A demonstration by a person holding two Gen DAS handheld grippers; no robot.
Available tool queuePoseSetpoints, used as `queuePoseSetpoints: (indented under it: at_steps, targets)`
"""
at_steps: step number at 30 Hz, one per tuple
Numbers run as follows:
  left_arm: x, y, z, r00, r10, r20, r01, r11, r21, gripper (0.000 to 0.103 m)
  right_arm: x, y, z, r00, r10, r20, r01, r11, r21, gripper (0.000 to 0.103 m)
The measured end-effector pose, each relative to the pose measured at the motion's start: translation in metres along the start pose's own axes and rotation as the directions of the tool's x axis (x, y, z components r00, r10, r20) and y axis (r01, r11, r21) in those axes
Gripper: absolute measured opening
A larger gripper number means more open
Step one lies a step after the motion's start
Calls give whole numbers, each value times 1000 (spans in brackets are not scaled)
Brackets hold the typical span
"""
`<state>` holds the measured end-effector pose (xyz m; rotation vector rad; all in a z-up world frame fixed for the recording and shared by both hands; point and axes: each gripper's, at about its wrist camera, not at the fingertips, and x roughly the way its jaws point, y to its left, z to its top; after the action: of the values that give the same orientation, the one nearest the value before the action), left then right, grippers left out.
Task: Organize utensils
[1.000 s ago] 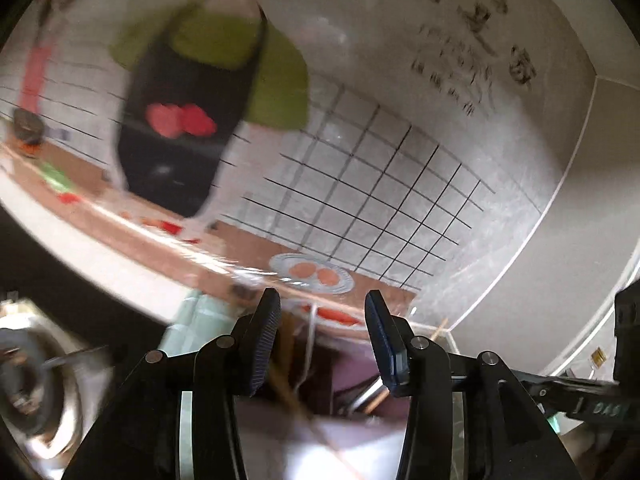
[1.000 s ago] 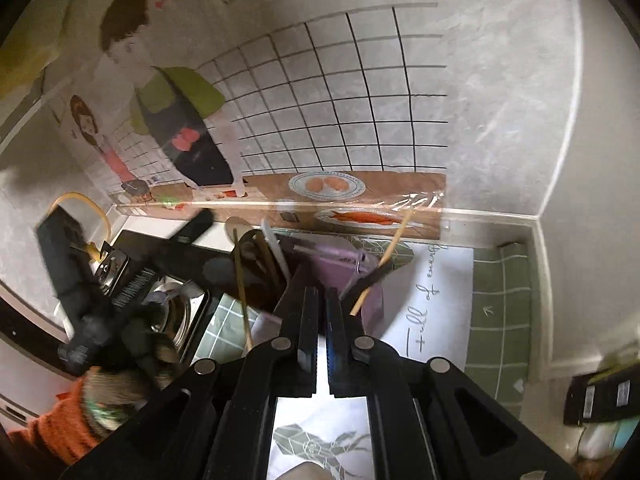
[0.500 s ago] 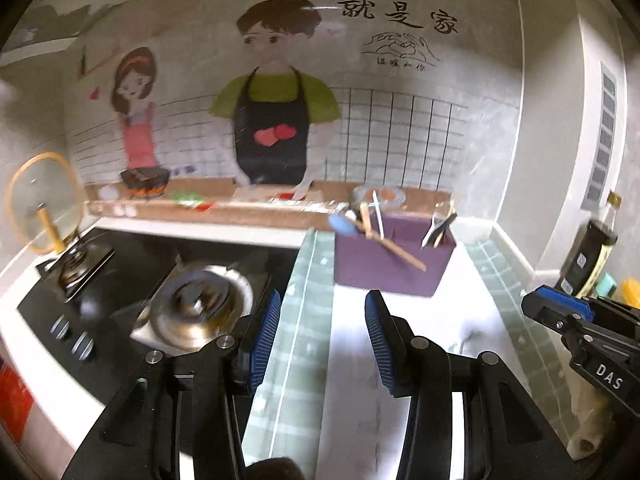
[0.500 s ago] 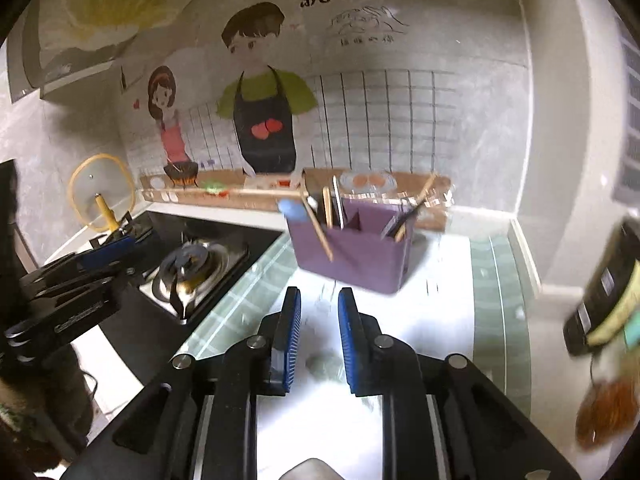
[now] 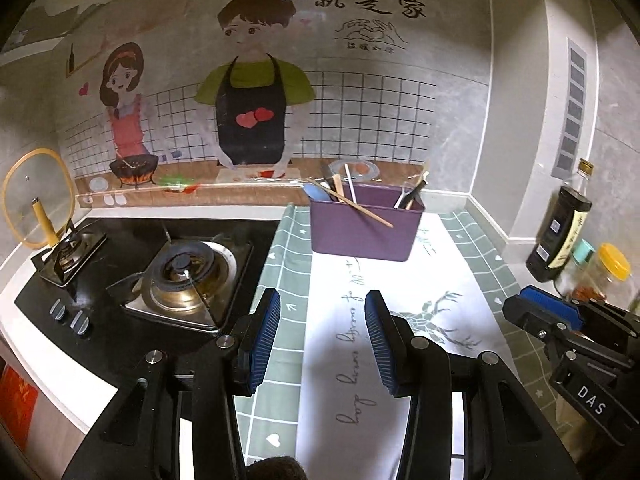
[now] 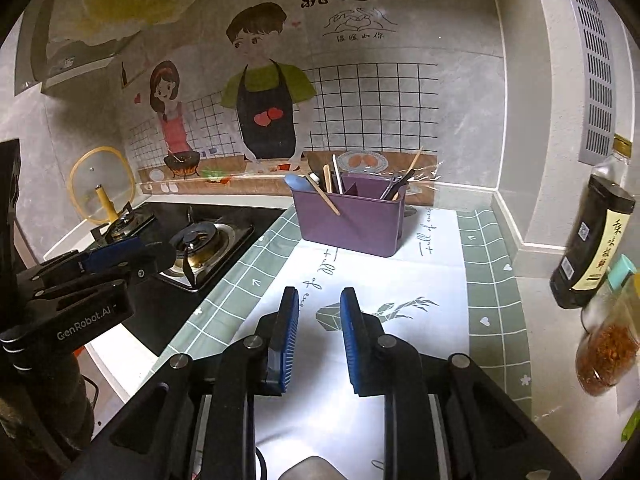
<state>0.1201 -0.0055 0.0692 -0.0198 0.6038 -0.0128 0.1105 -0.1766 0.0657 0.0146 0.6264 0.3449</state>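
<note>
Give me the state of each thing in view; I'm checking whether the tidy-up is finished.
left hand-held gripper: open, empty
right hand-held gripper: open, empty, jaws just been opening
purple caddy: upright on the mat, utensils standing in it
wooden chopstick: leaning out over the caddy's front
gas burner: no flame visible
dark sauce bottle: upright, capped
glass lid: propped on edge

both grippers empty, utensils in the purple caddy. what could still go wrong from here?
1. One wooden chopstick leans out over the front wall of the purple caddy; a bump could tip it onto the mat.
2. The dark sauce bottle and spice jar stand close beside the right gripper, whose jaws have just been opening with nothing between them; a sideways swing might knock them over.
</note>
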Motion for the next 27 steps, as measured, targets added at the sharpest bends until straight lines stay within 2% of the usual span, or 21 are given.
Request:
queuePoseSetpoints:
  at_steps: [27]
  targets:
    - [-6,-16,-8,1000,-18,-17,19,1000,18,45,-11,-14,-3,1000,-13,11,12,999,31,21]
